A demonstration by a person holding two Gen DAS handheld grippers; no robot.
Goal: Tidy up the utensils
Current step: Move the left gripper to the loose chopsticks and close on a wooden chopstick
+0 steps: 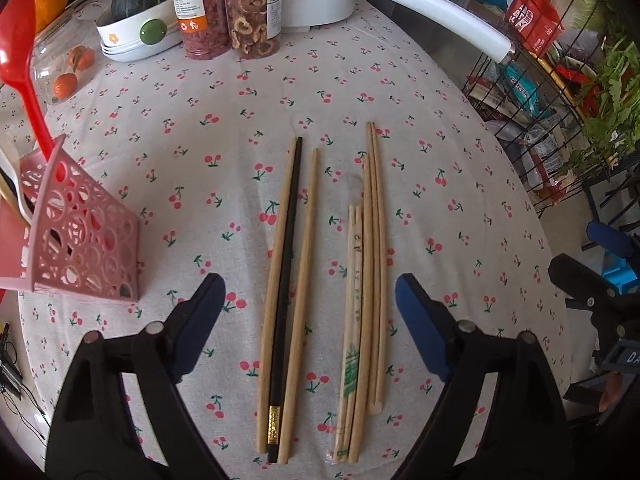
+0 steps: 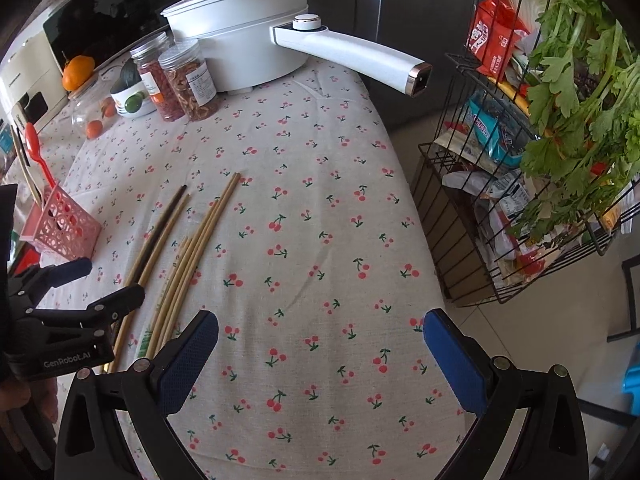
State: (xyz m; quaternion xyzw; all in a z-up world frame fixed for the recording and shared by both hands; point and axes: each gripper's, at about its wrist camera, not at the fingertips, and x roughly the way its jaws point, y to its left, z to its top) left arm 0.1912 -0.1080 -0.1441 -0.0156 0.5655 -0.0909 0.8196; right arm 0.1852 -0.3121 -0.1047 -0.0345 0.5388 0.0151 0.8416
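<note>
Two groups of chopsticks lie side by side on the cherry-print tablecloth [image 1: 200, 120]. The left group is a black chopstick [image 1: 285, 300] between two wooden ones. The right group is several bamboo chopsticks [image 1: 370, 280], some shorter with green print. My left gripper [image 1: 308, 284] hangs open above both groups, its blue pads [image 1: 420, 320] clear of them. A pink perforated holder [image 1: 80, 240] with a red spoon [image 1: 18, 60] stands to the left. My right gripper [image 2: 320, 316] is open over bare cloth, to the right of the bamboo chopsticks [image 2: 188, 264].
A white electric pot [image 2: 240, 40] with a long handle [image 2: 352, 54] stands at the back, with two clear jars [image 1: 248, 16] and a bowl holding a dark squash [image 1: 140, 24]. A black wire rack [image 2: 500, 200] of groceries and greens stands past the table's right edge.
</note>
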